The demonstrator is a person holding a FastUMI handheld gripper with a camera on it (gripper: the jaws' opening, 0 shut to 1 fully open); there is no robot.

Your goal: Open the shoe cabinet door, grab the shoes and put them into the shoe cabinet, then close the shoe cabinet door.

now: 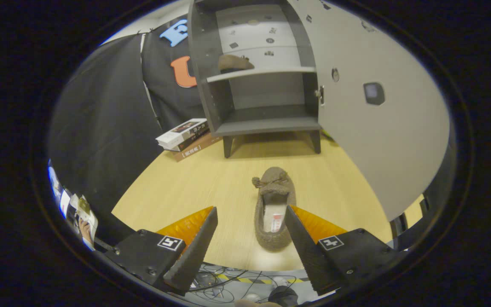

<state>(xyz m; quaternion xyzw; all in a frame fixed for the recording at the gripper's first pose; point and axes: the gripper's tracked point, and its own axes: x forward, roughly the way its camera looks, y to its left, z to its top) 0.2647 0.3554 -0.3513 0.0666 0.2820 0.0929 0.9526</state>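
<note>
While the gripper (250,215) hangs spread wide, pinching nothing, two shoes: one brown shoe (274,209) on the wooden floor (186,183) between its fingertips, second shoe (235,63) on the shoe cabinet (267,125) shelf, door (377,111) swung open, two stacked books (186,134) beside cabinet.

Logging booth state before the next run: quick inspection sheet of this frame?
Surface: light wood tabletop, bare between items.
Job's things: shoe cabinet with door swung open; one shoe on its upper shelf; second shoe on the tabletop.
Clutter: stack of books beside the cabinet.
Grippers: gripper open, the tabletop shoe's heel between the fingers, untouched.
Cables: tangled cables on the floor below the table edge.
Surroundings: black cloth wall; a person's hand near it.
</note>
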